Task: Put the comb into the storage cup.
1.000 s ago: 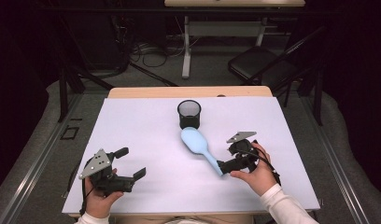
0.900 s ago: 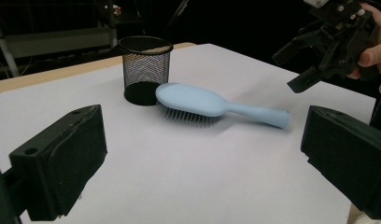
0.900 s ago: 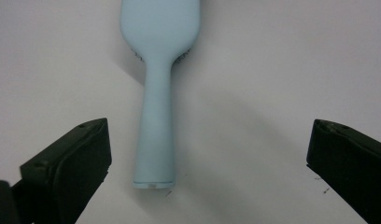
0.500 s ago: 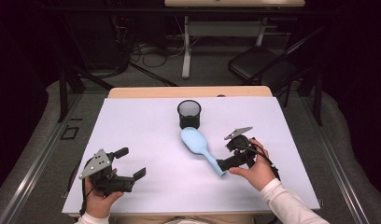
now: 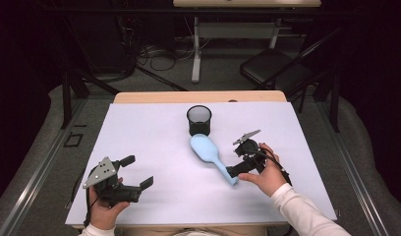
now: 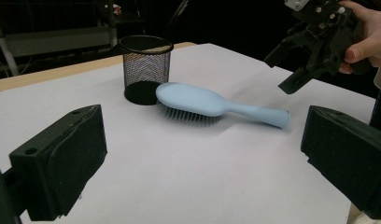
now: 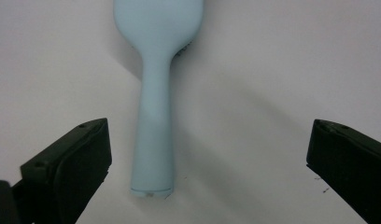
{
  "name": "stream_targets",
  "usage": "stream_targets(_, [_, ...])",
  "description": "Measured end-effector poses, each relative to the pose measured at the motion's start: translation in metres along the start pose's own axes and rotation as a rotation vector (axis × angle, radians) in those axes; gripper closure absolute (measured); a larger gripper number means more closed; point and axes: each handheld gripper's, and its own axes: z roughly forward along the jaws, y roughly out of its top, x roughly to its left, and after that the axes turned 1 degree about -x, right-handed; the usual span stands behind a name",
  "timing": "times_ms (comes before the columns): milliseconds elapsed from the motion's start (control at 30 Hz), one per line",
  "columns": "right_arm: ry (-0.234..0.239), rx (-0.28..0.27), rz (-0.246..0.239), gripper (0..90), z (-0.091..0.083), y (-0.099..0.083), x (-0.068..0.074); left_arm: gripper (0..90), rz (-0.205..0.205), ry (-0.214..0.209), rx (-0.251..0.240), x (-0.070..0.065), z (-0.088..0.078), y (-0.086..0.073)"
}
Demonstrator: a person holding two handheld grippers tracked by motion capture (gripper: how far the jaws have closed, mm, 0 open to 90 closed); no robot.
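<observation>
Shifted closer: right tongs wide open, empty, straddling hairbrush handle for pickup; left tongs open, idle.

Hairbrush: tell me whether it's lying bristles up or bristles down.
Bristles down. The hairbrush lies flat on the table with its smooth blue back up; the left gripper view shows its bristles underneath, against the surface.

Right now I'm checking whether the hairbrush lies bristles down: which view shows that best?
The left gripper view: the hairbrush shows side-on, bristles against the table. The high view gives its smooth back; the right gripper view mostly its handle.
</observation>
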Motion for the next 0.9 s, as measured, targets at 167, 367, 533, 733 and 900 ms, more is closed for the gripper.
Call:
stream_targets(167, [-0.002, 0.010, -0.007, 0.0, 0.002, 0.003, 0.002, 0.3, 0.000, 0.004, 0.000, 0.000, 0.000, 0.000])
stream_targets(367, [0.003, 0.044, -0.035, 0.0, 0.007, 0.011, 0.010, 0.3, 0.000, 0.000, 0.003, 0.000, 0.000, 0.000])
stream_targets(533, [0.010, 0.066, -0.049, 0.0, 0.012, 0.015, 0.012, 0.3, 0.000, 0.005, 0.003, 0.000, 0.000, 0.000])
stream_targets(733, [0.017, 0.072, -0.041, 0.5, 0.017, 0.016, 0.014, 0.3, 0.000, 0.005, 0.004, 0.000, 0.000, 0.000])
stream_targets(900, [0.015, 0.083, -0.042, 1.0, 0.021, 0.017, 0.013, 0.3, -0.002, 0.006, 0.004, 0.000, 0.000, 0.000])
